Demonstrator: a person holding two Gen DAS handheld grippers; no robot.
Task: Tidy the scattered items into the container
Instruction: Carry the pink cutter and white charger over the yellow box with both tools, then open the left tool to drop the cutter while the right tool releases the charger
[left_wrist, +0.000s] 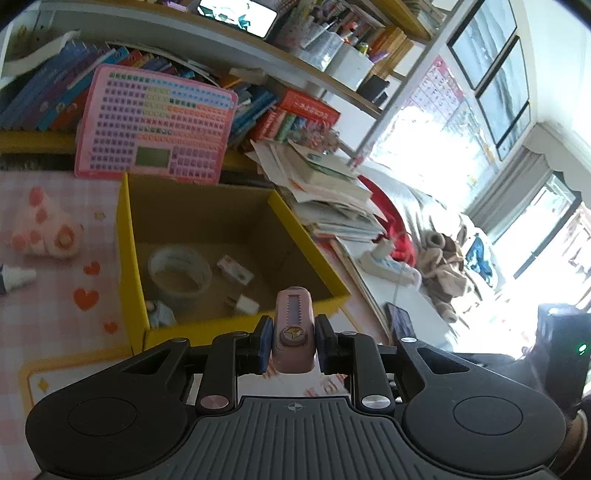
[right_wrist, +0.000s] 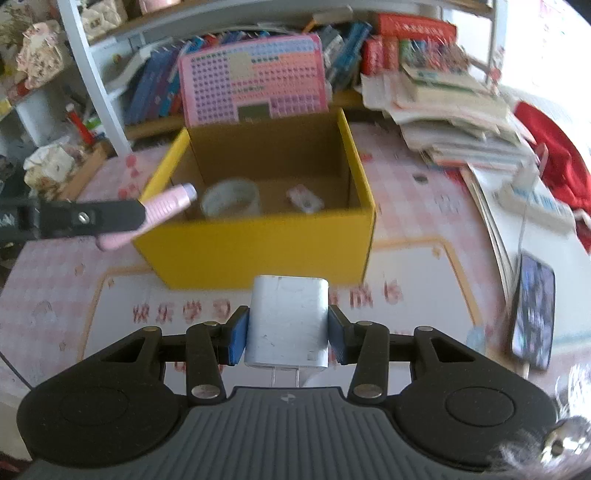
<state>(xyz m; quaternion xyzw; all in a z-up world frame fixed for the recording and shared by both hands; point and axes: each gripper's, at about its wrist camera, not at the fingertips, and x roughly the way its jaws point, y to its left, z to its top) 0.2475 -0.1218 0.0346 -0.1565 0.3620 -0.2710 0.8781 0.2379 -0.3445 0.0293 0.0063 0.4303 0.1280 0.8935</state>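
Observation:
My left gripper (left_wrist: 293, 332) is shut on a pink utility knife (left_wrist: 293, 314), which hangs over the near rim of the yellow cardboard box (left_wrist: 125, 236). Inside the box lie a tape roll (left_wrist: 180, 271), a small pink-and-white case (left_wrist: 235, 274), a white plug (left_wrist: 243, 304) and a tiny figurine (left_wrist: 160, 312). My right gripper (right_wrist: 286, 328) is shut on a white charger block (right_wrist: 286, 317), prongs toward the camera, above the mat in front of the box (right_wrist: 258, 251). The right wrist view shows the left gripper (right_wrist: 140, 216) with the knife (right_wrist: 170, 205) at the box's front left corner.
A pink button pad (left_wrist: 155, 125) leans behind the box. A messy stack of books and papers (left_wrist: 332, 192) crowds its right side. A phone (right_wrist: 533, 310) and a power strip (right_wrist: 535, 203) lie to the right. A plush paw (left_wrist: 44, 229) and a white cone (left_wrist: 16, 277) lie left.

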